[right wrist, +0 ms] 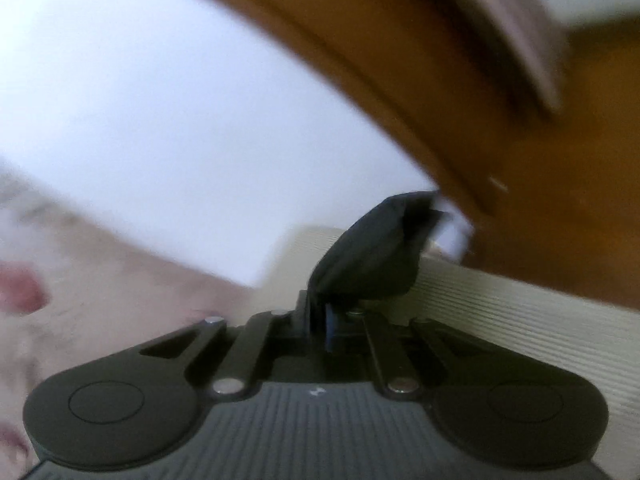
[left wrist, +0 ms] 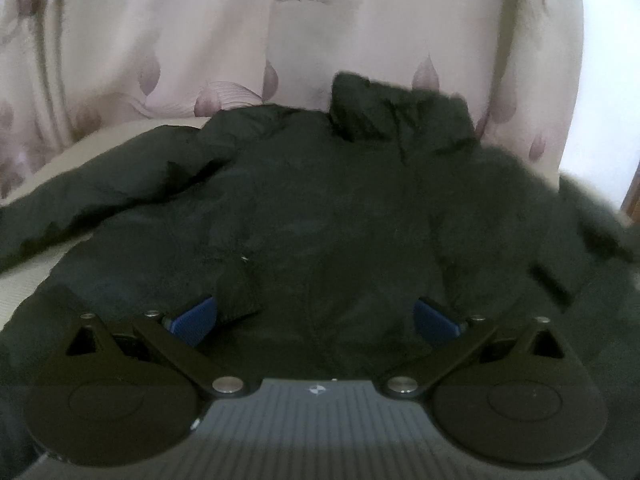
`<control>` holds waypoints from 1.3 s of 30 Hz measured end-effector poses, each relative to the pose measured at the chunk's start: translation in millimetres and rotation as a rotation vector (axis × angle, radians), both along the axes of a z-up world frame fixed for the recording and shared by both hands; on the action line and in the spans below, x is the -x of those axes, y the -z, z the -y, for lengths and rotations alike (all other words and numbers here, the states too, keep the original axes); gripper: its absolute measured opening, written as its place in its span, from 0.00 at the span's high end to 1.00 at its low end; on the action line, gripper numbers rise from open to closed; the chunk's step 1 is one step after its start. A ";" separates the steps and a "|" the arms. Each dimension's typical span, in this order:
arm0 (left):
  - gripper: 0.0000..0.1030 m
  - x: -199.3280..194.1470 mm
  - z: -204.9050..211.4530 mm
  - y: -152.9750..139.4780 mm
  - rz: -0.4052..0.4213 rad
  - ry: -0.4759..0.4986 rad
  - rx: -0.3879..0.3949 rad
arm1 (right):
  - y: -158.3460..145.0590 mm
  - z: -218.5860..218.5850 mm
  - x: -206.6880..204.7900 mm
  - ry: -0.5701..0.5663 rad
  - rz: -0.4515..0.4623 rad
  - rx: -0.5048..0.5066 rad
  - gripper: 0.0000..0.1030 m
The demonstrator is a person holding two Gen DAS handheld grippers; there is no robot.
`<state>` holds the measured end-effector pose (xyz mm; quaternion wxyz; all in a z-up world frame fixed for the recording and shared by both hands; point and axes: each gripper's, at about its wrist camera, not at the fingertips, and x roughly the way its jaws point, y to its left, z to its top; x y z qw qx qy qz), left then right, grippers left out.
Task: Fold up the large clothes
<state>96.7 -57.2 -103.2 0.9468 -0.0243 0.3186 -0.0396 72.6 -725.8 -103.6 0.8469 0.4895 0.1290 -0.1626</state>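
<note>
A large black jacket (left wrist: 320,200) lies spread on a cream ribbed surface (left wrist: 24,280), collar at the far side, one sleeve stretched out to the left. My left gripper (left wrist: 316,320) is open just above the jacket's near part, its blue pads (left wrist: 196,316) wide apart with nothing between them. My right gripper (right wrist: 320,320) is shut on a black end of the jacket (right wrist: 372,252), which sticks up beyond the fingers. The right wrist view is blurred.
A pink flower-patterned curtain (left wrist: 160,60) hangs behind the jacket. In the right wrist view a brown wooden frame (right wrist: 520,160) and a white wall (right wrist: 160,120) stand beyond the cream ribbed surface (right wrist: 520,312).
</note>
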 end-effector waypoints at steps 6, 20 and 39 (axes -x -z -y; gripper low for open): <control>0.00 29.5 -37.0 -33.3 0.063 -0.059 0.045 | -117.6 -94.0 -56.9 -0.225 0.217 0.147 0.94; 0.00 77.9 -138.3 -45.4 0.041 -0.190 0.107 | -131.6 -418.1 -171.7 -0.770 0.237 0.290 0.93; 0.00 65.3 -283.0 -18.3 -0.027 -0.463 0.316 | -68.9 -523.9 -131.3 -1.021 0.120 0.594 0.24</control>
